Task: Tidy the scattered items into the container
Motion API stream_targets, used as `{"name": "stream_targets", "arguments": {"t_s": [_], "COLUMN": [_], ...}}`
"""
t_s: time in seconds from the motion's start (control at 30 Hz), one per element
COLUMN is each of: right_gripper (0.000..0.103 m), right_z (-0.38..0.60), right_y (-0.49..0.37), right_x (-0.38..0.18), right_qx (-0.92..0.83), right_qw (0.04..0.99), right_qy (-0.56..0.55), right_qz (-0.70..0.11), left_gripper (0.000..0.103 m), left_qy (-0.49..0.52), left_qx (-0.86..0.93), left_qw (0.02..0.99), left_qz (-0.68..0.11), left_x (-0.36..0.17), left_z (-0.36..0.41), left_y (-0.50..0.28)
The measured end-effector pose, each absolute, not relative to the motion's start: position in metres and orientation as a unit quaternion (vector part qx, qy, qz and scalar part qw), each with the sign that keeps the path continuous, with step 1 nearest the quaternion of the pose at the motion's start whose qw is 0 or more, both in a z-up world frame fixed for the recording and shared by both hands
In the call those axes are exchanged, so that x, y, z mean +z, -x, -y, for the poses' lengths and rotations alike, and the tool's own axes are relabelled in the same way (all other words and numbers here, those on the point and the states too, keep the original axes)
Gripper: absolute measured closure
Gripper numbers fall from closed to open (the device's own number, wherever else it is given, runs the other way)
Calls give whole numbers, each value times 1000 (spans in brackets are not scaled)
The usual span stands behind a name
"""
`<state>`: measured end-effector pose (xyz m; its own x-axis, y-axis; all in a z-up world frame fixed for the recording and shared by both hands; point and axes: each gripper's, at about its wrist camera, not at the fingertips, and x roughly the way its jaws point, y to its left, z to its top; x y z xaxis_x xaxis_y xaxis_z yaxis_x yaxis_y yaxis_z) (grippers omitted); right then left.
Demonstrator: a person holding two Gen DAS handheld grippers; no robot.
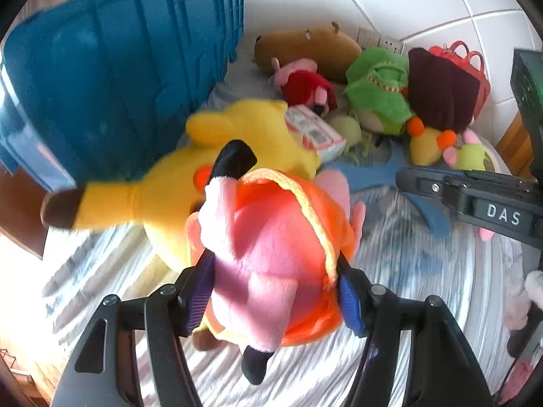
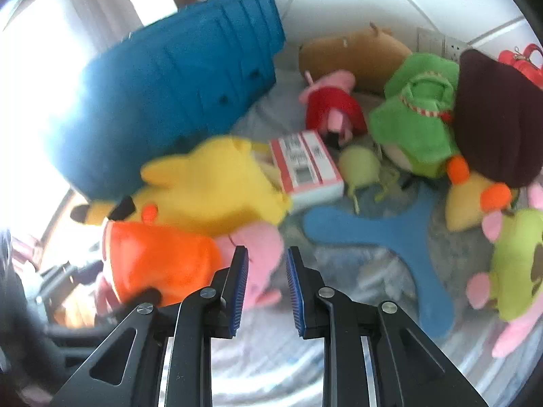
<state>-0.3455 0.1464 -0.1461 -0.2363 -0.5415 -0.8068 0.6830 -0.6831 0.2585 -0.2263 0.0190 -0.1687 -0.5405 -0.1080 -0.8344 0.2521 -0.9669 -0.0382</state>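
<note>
**Pink plush in orange held in the left claw, right claw empty**

The left gripper (image 1: 275,291) is clamped on a pink plush toy in an orange garment (image 1: 268,254); the blue pads (image 1: 349,302) press into its sides, with the jaws about half spread around the soft body. The toy's dark-tipped end points away from the camera and another dark tip hangs below the fingers. It is lifted clear of the striped bed sheet (image 1: 407,271), which shows blurred beneath it.

The right gripper (image 2: 266,285) holds nothing. Its jaws stand close together with only a narrow gap, and through that gap the sheet shows. The pink plush sits just to its left in the right wrist view, not touching the pads as far as can be told.

The blue plastic container (image 1: 118,78) lies at the upper left, tipped so that its ribbed outer wall faces the cameras; its opening is not visible. A yellow plush with dark-tipped ears (image 1: 210,176) lies against that wall, directly behind the held toy.

Further back on the bed the other items are scattered: a red-and-white box (image 2: 305,166) beside the yellow plush, a small pink plush in red (image 2: 332,108), a brown capybara plush (image 1: 309,47) near the white tiled wall, a green plush (image 2: 417,112), a dark maroon cloth (image 2: 499,115), a pale green ball (image 2: 359,166), a flat blue three-armed toy (image 2: 383,234), and a lime-and-pink plush (image 2: 512,264) at the right edge.
</note>
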Motion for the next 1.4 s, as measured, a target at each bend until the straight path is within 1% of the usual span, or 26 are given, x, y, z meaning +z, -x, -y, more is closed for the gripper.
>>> {"name": "stream_targets", "arguments": {"t_s": [0.07, 0.13, 0.17, 0.2, 0.23, 0.3, 0.4, 0.47, 0.5, 0.57, 0.63, 0.73, 0.77, 0.83, 0.9, 0.93, 0.97, 1.03, 1.07, 1.1, 1.17, 1.2, 1.3, 1.4], "right_gripper": [79, 74, 69, 63, 60, 50, 49, 49, 53, 57, 57, 57, 57, 57, 56, 55, 51, 48, 43, 34, 23, 23, 23, 23], "right_z": [-157, -164, -167, -169, -170, -169, -163, -153, -145, -126, -109, -96, -99, -116, -139, -150, -159, -177, -183, -190, -208, -215, -222, -223], "right_y": [339, 337, 336, 336, 336, 337, 336, 332, 330, 326, 322, 312, 308, 295, 286, 284, 284, 280, 280, 279, 278, 277, 282, 290], "right_x": [-159, -168, -172, -175, -178, -180, -178, -174, -171, -168, -168, -190, -196, -214, -216, -212, -209, -201, -198, -196, -194, -194, -191, -189], "right_qx": [-774, -768, -766, -764, -763, -760, -754, -752, -752, -745, -744, -731, -726, -714, -720, -724, -725, -740, -747, -754, -758, -757, -751, -739], "right_qw": [394, 395, 395, 394, 394, 396, 414, 425, 431, 449, 459, 438, 434, 426, 425, 422, 416, 396, 387, 377, 375, 375, 385, 415], "right_qy": [-491, -499, -503, -507, -508, -509, -505, -496, -488, -480, -469, -492, -500, -522, -520, -522, -528, -525, -521, -518, -519, -521, -520, -511], "right_qz": [-72, -66, -65, -65, -70, -77, -74, -88, -99, -111, -123, -177, -184, -192, -176, -161, -149, -142, -144, -144, -126, -123, -129, -145], "left_gripper": [40, 40, 40, 40, 38, 38, 38, 38, 38, 38, 38, 38, 38, 38, 38, 38, 38, 38, 38, 36, 24, 22, 22, 22], "left_qy": [-477, -491, -496, -500, -506, -507, -495, -494, -495, -499, -501, -501, -500, -499, -501, -503, -504, -506, -507, -509, -512, -515, -520, -508], "left_qx": [-869, -860, -857, -853, -848, -844, -847, -846, -843, -837, -832, -826, -826, -827, -828, -827, -827, -828, -828, -829, -826, -823, -815, -805], "left_qw": [102, 101, 102, 103, 106, 120, 148, 159, 164, 171, 182, 198, 198, 187, 178, 172, 167, 149, 145, 143, 141, 144, 162, 210], "left_qz": [-80, -91, -98, -107, -118, -127, -122, -127, -130, -143, -154, -166, -171, -179, -180, -182, -186, -192, -189, -185, -188, -192, -195, -222], "left_x": [-179, -191, -195, -198, -201, -201, -194, -193, -194, -199, -202, -205, -205, -208, -211, -213, -215, -218, -219, -221, -225, -227, -227, -223], "left_z": [-21, -21, -19, -18, -15, -13, -11, -8, -6, -3, 0, 4, 5, 2, 0, -1, -3, -9, -13, -17, -25, -28, -39, -44], "left_y": [216, 204, 198, 192, 186, 176, 158, 148, 143, 129, 118, 104, 101, 98, 100, 101, 101, 101, 101, 101, 100, 99, 96, 93]}}
